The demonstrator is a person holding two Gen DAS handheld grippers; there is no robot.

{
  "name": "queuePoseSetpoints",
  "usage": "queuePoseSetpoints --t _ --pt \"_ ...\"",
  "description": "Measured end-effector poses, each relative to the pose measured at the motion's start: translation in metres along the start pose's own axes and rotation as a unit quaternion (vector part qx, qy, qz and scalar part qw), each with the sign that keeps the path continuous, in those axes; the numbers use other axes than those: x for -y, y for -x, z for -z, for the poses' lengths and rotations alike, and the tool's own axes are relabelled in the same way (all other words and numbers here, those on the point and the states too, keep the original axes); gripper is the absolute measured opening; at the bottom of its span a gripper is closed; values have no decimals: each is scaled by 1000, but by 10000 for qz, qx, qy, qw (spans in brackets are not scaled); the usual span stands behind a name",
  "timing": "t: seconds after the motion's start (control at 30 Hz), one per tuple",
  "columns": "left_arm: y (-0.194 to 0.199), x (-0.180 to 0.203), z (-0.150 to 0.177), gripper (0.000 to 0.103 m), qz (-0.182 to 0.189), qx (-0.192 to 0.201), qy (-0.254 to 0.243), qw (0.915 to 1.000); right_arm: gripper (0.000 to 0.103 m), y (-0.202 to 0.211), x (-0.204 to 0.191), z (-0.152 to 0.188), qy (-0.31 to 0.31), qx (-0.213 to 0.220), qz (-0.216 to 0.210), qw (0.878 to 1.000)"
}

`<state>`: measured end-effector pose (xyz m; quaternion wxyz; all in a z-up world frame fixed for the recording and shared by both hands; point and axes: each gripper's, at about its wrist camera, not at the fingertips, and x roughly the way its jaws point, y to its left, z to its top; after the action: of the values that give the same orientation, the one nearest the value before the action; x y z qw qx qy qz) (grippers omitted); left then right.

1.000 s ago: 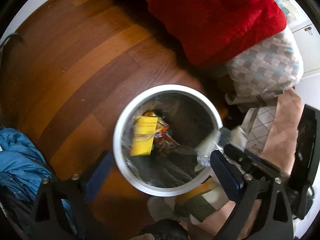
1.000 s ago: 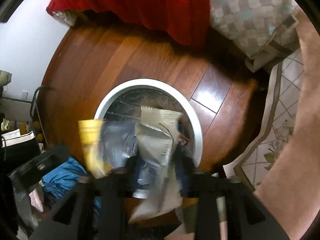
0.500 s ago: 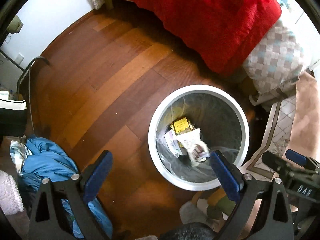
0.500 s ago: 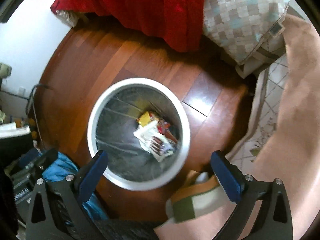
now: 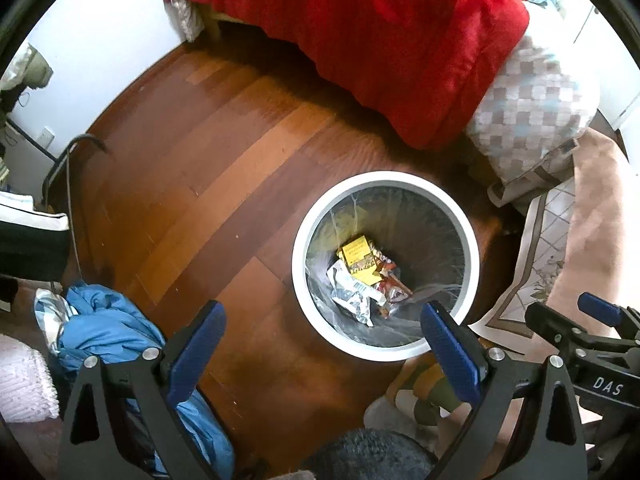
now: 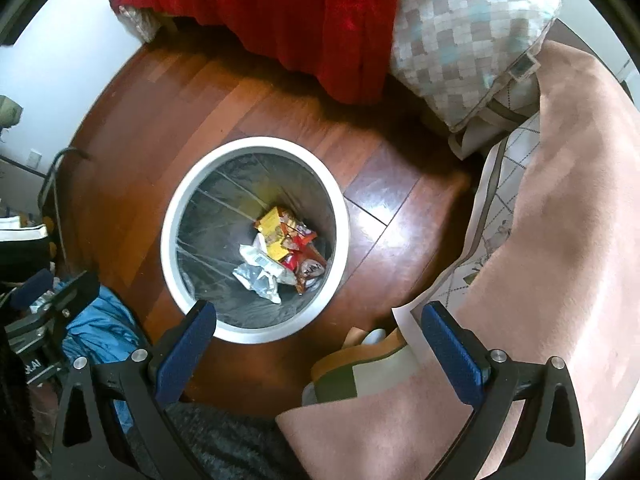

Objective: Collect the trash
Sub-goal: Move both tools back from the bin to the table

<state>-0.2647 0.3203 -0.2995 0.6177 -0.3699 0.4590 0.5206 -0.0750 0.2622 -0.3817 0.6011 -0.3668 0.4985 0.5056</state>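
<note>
A round white-rimmed trash bin (image 5: 298, 264) (image 6: 166, 240) with a clear liner stands on the wood floor. At its bottom lie a yellow packet (image 5: 360, 260) (image 6: 272, 230), a crumpled silver wrapper (image 5: 352, 294) (image 6: 258, 274) and red snack wrappers (image 6: 300, 256). My left gripper (image 5: 322, 320) hangs above the bin's near-left edge, open, nothing between its blue pads. My right gripper (image 6: 318, 320) hovers above the bin's near-right side, open and empty too; it also shows at the right edge of the left wrist view (image 5: 576, 324).
A bed with a red blanket (image 5: 392, 40) (image 6: 300, 16) and a checked pillow (image 5: 532, 108) (image 6: 468, 36) lies beyond the bin. Blue clothing (image 5: 108, 332) is heaped at the left. A pink rug (image 6: 560, 220) and a patterned mat (image 5: 532, 264) lie at the right. A slippered foot (image 6: 344, 372) stands near.
The yellow packet and the silver wrapper have dropped from the grippers into the bin. The right gripper's jaws have opened wide. Both grippers have risen away from the bin.
</note>
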Motion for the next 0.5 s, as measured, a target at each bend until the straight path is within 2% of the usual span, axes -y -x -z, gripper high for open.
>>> queuePoseSetpoints --t 0.33,0.5 --pt "87 7 15 99 147 699 -170 9973 103 88 -2 22 64 740 -181 9971" --pt "130 16 27 99 232 1052 -174 9940 103 140 4 41 -59 1126 -552 9921"
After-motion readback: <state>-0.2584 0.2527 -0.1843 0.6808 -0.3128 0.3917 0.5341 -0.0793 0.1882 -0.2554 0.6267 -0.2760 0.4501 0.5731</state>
